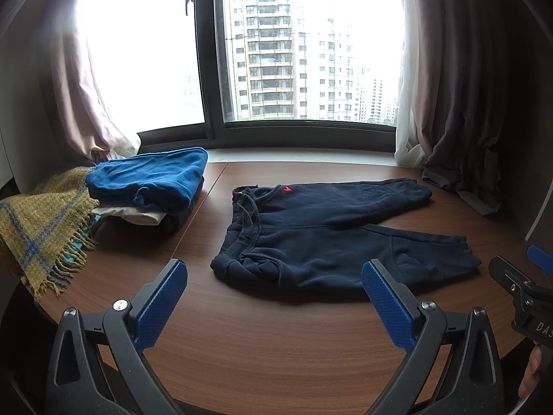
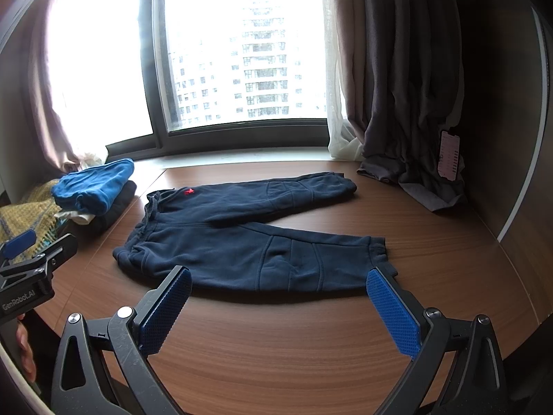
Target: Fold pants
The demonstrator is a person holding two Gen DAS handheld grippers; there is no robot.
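Dark navy sweatpants [image 1: 321, 235] with a small red logo lie flat on the wooden table [image 1: 276, 339], waistband to the left, both legs spread to the right. They also show in the right wrist view [image 2: 242, 238]. My left gripper [image 1: 274, 269] is open and empty, above the table just in front of the waistband side. My right gripper [image 2: 278, 278] is open and empty, in front of the near leg. The right gripper shows at the right edge of the left wrist view [image 1: 518, 283]; the left gripper shows at the left edge of the right wrist view [image 2: 31, 256].
A stack of folded clothes topped by a blue garment [image 1: 148, 183] sits at the left, beside a yellow fringed blanket [image 1: 41, 221]. Curtains [image 2: 408, 103] hang at both sides of the window, the right one pooling on the table. A pink tag [image 2: 448, 155] hangs at the right.
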